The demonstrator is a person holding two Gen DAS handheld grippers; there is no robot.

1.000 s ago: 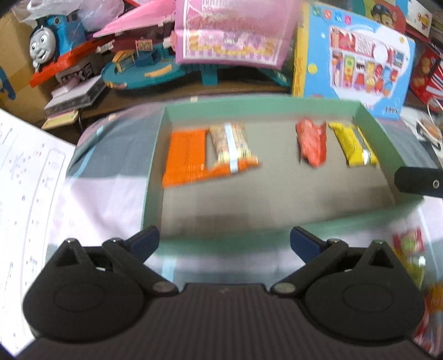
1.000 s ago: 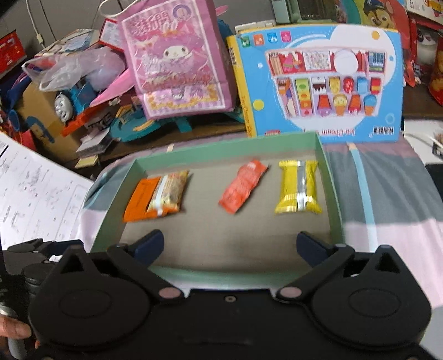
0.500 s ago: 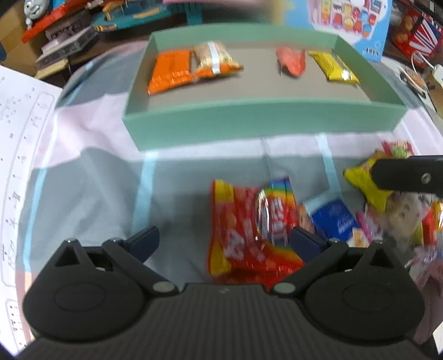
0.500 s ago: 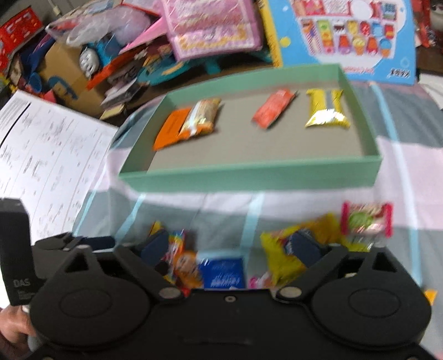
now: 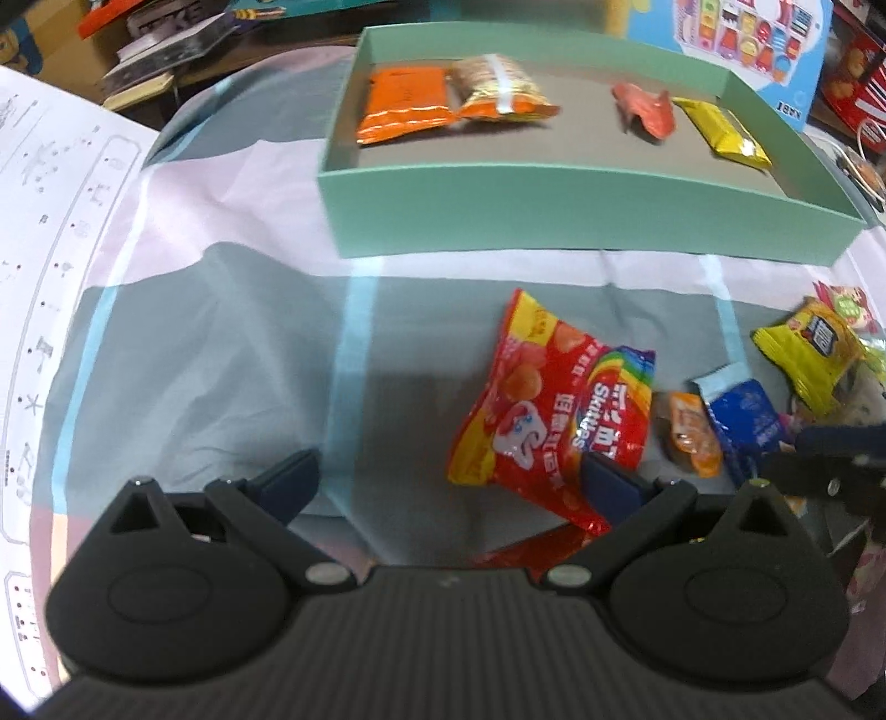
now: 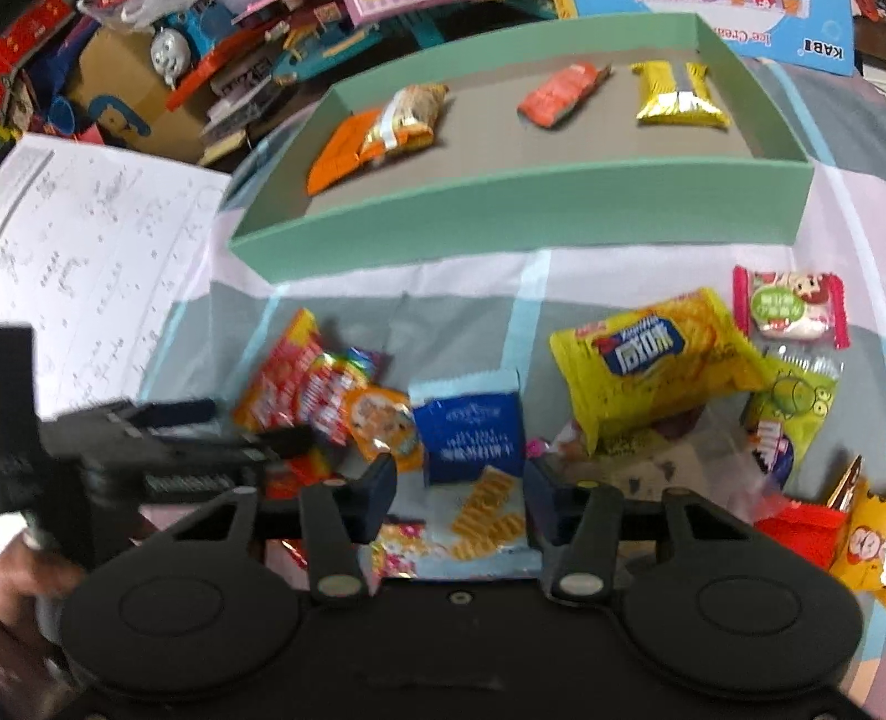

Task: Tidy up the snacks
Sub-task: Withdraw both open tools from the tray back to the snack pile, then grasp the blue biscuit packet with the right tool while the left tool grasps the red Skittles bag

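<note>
A green box [image 5: 554,210] [image 6: 520,216] holds an orange packet [image 5: 401,102], a striped packet [image 5: 501,91], a red packet [image 5: 645,108] and a yellow packet [image 5: 722,133]. Loose snacks lie on the cloth in front of it: a red Skittles bag [image 5: 554,410] [image 6: 310,382], a blue packet [image 6: 470,432] [image 5: 742,415], a yellow packet [image 6: 659,354]. My left gripper [image 5: 448,476] is open and empty, its right finger over the Skittles bag. My right gripper [image 6: 459,484] is partly open over a pale wafer packet [image 6: 487,520], its fingers either side of the blue packet's near edge.
A white printed sheet [image 5: 50,232] lies on the left. Toys and boxes [image 6: 183,44] crowd the area behind the green box. More snacks [image 6: 792,310] lie on the right of the cloth. The left gripper's body [image 6: 138,443] shows in the right wrist view.
Both grippers pulled back from the box and dropped toward the loose snacks. The right gripper's fingers have come closer together.
</note>
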